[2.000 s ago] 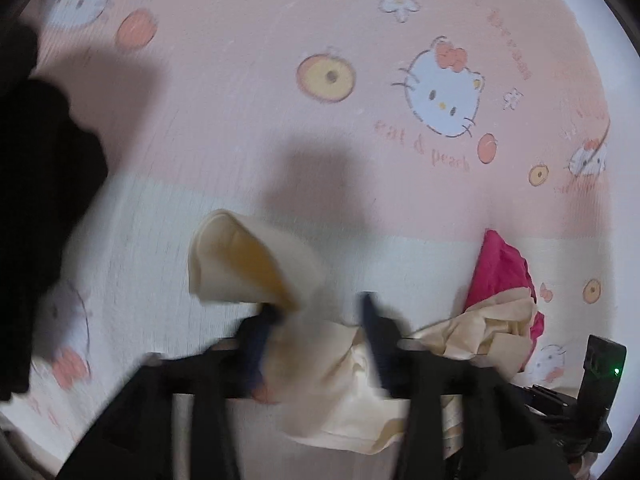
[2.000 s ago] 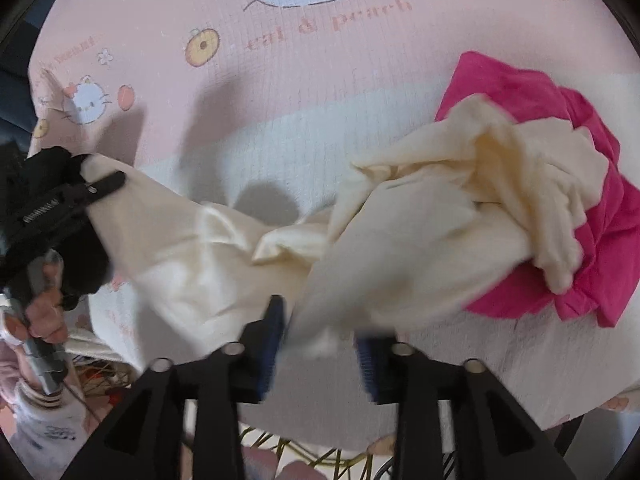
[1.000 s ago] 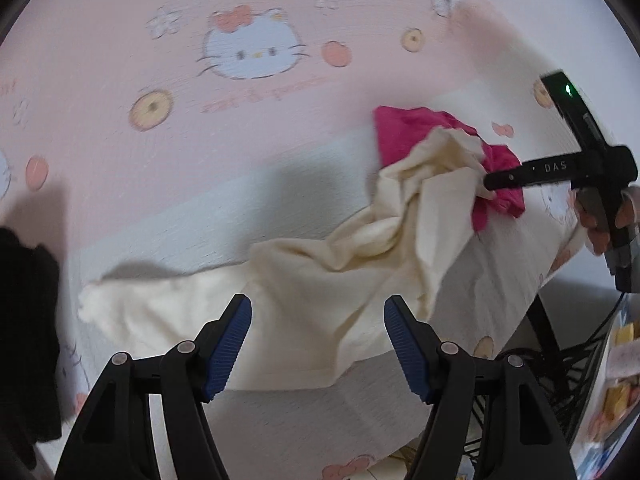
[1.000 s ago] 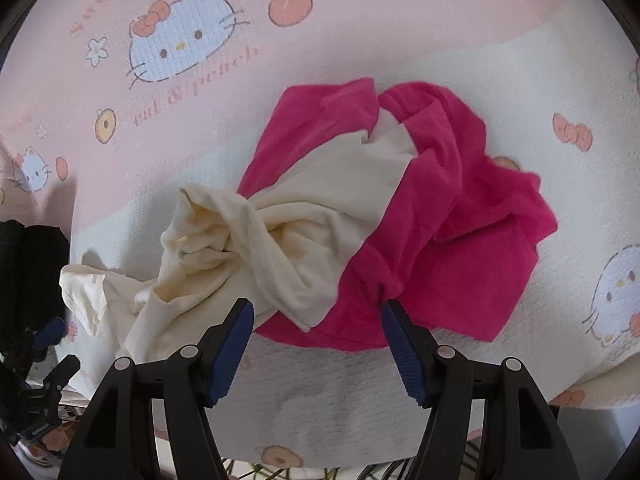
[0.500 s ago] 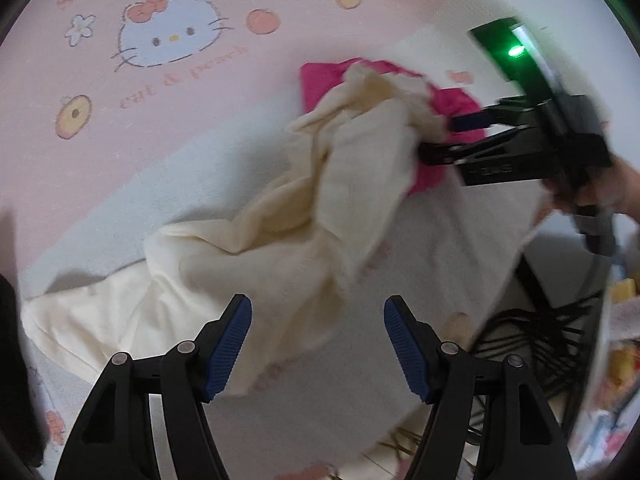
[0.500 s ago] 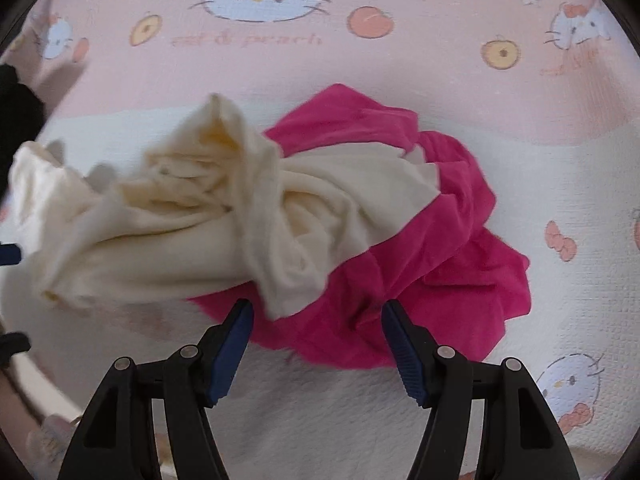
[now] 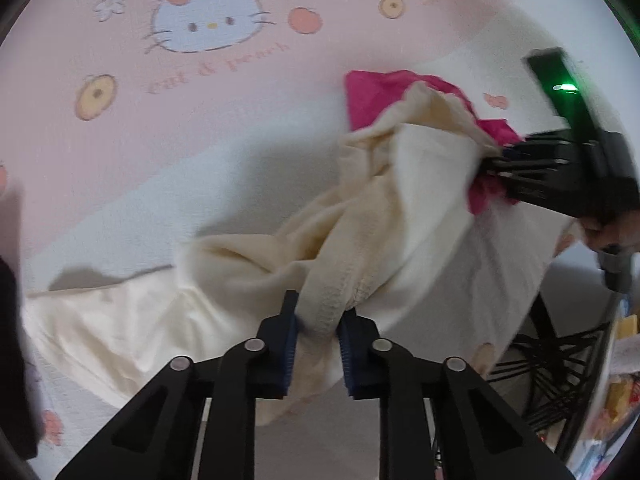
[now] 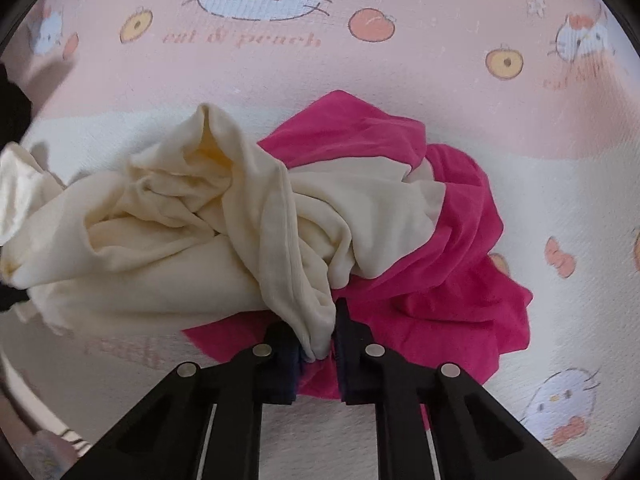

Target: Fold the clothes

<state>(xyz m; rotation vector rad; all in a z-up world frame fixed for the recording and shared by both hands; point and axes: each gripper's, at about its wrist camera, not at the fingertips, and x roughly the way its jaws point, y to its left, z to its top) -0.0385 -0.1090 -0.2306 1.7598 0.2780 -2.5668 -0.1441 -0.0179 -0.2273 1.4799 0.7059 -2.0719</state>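
Note:
A crumpled cream garment (image 7: pixel 360 216) stretches across the pink-and-white cat-print cloth (image 7: pixel 200 128). My left gripper (image 7: pixel 318 328) is shut on a stitched hem of it near the table's front edge. In the right wrist view the same cream garment (image 8: pixel 192 232) lies bunched over a magenta garment (image 8: pixel 452 264), and my right gripper (image 8: pixel 316 344) is shut on a fold of the cream fabric. The left wrist view shows the right gripper (image 7: pixel 536 168) at the far right, clamped on the cream cloth beside the magenta garment (image 7: pixel 376 92).
A dark garment (image 7: pixel 12 340) lies at the left edge of the table. Past the right table edge stand a black wire rack (image 7: pixel 560 360) and some colourful packaging. A hand (image 7: pixel 612 232) holds the right gripper's handle.
Both grippers were open half a second ago and have now shut on the cream garment. The left one closed in on its hem, the right one on a fold above the magenta garment.

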